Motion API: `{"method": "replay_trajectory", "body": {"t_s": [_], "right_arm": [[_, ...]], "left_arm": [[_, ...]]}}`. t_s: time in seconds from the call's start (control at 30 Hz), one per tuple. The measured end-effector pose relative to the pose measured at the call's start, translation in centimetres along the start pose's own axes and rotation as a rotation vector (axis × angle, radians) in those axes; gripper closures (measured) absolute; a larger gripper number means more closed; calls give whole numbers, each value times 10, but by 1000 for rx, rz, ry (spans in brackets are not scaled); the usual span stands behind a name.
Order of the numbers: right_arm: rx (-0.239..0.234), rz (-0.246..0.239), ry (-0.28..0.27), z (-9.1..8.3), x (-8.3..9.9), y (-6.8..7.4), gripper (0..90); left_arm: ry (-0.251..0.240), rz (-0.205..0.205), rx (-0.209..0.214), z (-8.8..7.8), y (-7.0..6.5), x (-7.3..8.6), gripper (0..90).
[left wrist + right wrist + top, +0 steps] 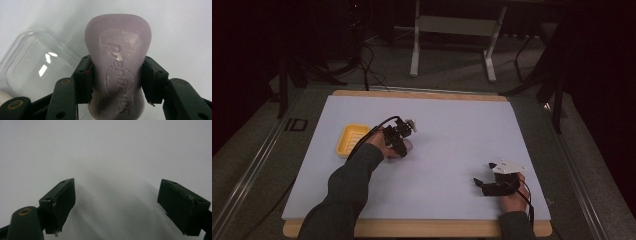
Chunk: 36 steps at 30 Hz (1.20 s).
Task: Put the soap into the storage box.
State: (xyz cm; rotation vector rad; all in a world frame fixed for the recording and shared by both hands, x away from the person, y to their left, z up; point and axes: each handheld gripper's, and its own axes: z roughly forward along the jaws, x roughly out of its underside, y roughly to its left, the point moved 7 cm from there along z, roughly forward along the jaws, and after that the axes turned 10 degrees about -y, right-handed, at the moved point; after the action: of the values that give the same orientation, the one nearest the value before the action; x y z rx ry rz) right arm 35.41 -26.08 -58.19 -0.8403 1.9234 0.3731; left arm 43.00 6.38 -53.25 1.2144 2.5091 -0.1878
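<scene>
My left gripper (117, 75) is shut on a pale lilac bar of soap (117, 62) with embossed lettering, both pads pressing its narrow waist. In the high view the left gripper (401, 145) hangs over the white mat just right of a yellow soap dish (350, 139), and the soap (407, 146) peeks out beneath it. A clear plastic lid or dish (37, 67) lies on the mat behind the soap in the left gripper view. My right gripper (480, 183) rests near the mat's front right; its jaws (117, 207) stand wide apart over bare white surface.
The white mat (452, 130) covers a wooden table (422, 227). Beyond the table's far edge stand a white metal frame (452, 30) and dark cables on the floor (367, 60).
</scene>
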Motion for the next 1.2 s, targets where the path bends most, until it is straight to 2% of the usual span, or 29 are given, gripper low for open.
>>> {"method": "replay_trajectory", "body": {"t_s": [0.37,0.67,1.03,1.2], "right_arm": [[1,6,-6,-1,0,0,145],[2,11,-10,-1,0,0,145],[4,11,-11,-1,-1,-1,145],[2,12,-17,-1,-1,-1,145]], "left_arm": [[-8,-38,-6,-7,4,3,500],[-19,-83,-28,-13,14,7,500],[-33,-109,-46,-19,20,11,500],[-33,-133,-55,-20,23,12,501]]}}
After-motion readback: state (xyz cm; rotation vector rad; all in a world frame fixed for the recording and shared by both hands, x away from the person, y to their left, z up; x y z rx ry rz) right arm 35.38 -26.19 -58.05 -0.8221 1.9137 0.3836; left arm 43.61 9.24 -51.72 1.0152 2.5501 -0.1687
